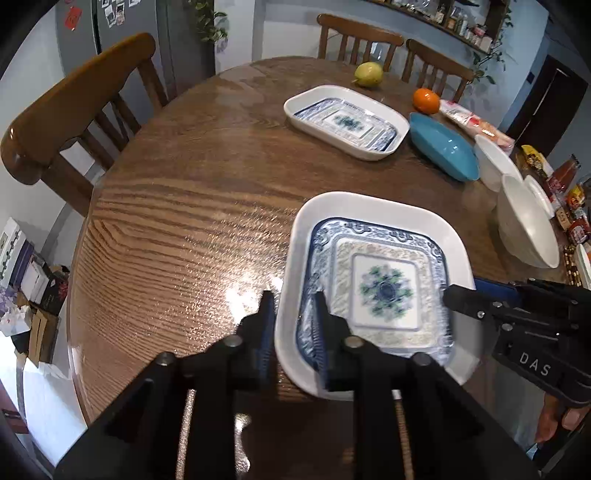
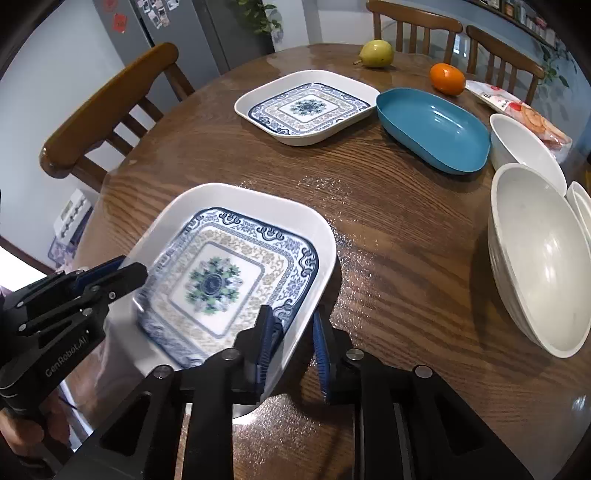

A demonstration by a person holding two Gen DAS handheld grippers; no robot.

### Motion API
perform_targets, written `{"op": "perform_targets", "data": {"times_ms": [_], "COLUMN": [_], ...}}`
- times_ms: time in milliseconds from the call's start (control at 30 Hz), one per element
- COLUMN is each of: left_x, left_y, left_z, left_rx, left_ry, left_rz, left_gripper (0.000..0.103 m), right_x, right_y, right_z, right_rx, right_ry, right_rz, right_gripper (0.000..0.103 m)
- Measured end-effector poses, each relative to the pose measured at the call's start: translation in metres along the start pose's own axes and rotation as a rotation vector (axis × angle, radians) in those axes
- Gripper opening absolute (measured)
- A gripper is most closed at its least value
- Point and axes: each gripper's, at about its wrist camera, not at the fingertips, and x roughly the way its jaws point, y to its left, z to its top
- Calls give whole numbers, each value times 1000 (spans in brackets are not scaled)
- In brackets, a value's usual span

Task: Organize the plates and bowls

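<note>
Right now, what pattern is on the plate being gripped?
White rim, blue scrollwork border, blue-green floral medallion at the patterned square plate's center; clearest in the right wrist view.

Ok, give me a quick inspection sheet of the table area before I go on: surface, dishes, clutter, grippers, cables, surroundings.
Surface: round wooden table, glossy, no spills seen.
Job's things: near patterned plate tilted, one edge lifted; second patterned plate flat further back; blue oval dish beside it; large white bowl and another white bowl to the right.
Clutter: pear, orange, snack packet, bottles and packets at the table's edge.
Grippers: left gripper and right gripper each straddle a rim of the near plate; contact cannot be told.
Cables: nothing seen.
Surroundings: wooden chairs, fridge, boxes on floor.
</note>
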Motion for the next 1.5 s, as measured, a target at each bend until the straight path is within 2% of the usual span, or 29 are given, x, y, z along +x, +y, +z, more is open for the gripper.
{"op": "perform_targets", "data": {"times_ms": [67, 100, 200, 267, 400, 533, 667, 933, 1100, 1333, 1500], "left_x": [-8, -12, -25, -34, -49, -60, -62, -59, -58, -56, -56], "left_y": [-2, -3, -5, -6, -8, -10, -10, -12, -14, -16, -8], "left_z": [1, 1, 3, 4, 7, 10, 12, 18, 21, 25, 41], "left_rx": [14, 18, 23, 28, 41, 47, 51, 61, 65, 68, 50], "left_ry": [-29, -45, -85, -109, -151, -186, -198, -198, -192, -188, -202], "left_rz": [24, 31, 34, 41, 46, 59, 75, 87, 80, 82, 93], "left_gripper": [58, 64, 71, 79, 87, 101, 102, 102, 102, 102, 102], "right_x": [-8, -12, -29, -38, -52, -62, -66, -69, -75, -70, -61], "right_y": [-1, -1, -1, -2, -6, -12, -19, -27, -27, -31, -28], "right_z": [-2, -2, -2, -2, 1, 5, 4, 5, 8, 10, 28], "right_rx": [-4, -7, -22, -17, 13, 73, 123, 160, 164, 182, 177], "right_ry": [-27, -37, -87, -107, -141, -165, -178, -182, -202, -189, -164], "right_rz": [8, 8, 12, 22, 55, 91, 105, 97, 78, 75, 82], "right_gripper": [29, 31, 39, 44, 48, 52, 56, 57, 71, 71, 71]}}
